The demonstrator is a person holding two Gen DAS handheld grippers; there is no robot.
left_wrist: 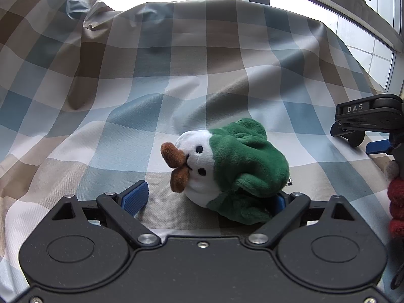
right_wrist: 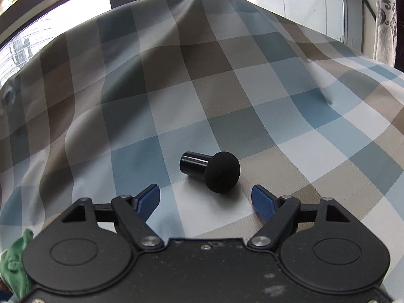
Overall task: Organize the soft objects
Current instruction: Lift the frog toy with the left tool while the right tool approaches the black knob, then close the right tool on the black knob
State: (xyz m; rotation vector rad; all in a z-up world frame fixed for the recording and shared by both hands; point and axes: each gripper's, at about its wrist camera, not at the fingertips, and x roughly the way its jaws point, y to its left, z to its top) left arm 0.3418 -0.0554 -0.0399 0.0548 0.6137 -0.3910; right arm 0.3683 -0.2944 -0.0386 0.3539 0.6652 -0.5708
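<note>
A white and green plush toy (left_wrist: 227, 166) with brown feet lies on its side on the checked cloth (left_wrist: 176, 75). My left gripper (left_wrist: 207, 199) is open, its jaws on either side of the toy's lower part; the right pad is hidden behind the green plush. In the right wrist view a black mushroom-shaped piece (right_wrist: 212, 170), a short cylinder with a round foam head, lies on the cloth (right_wrist: 202, 88) just ahead of my right gripper (right_wrist: 205, 199), which is open and empty. The right gripper (left_wrist: 366, 126) also shows at the right edge of the left wrist view.
A red and grey soft object (left_wrist: 395, 202) hangs at the right edge of the left wrist view. A bit of green plush (right_wrist: 17, 260) shows at the lower left of the right wrist view. The cloth rises in folds towards windows behind.
</note>
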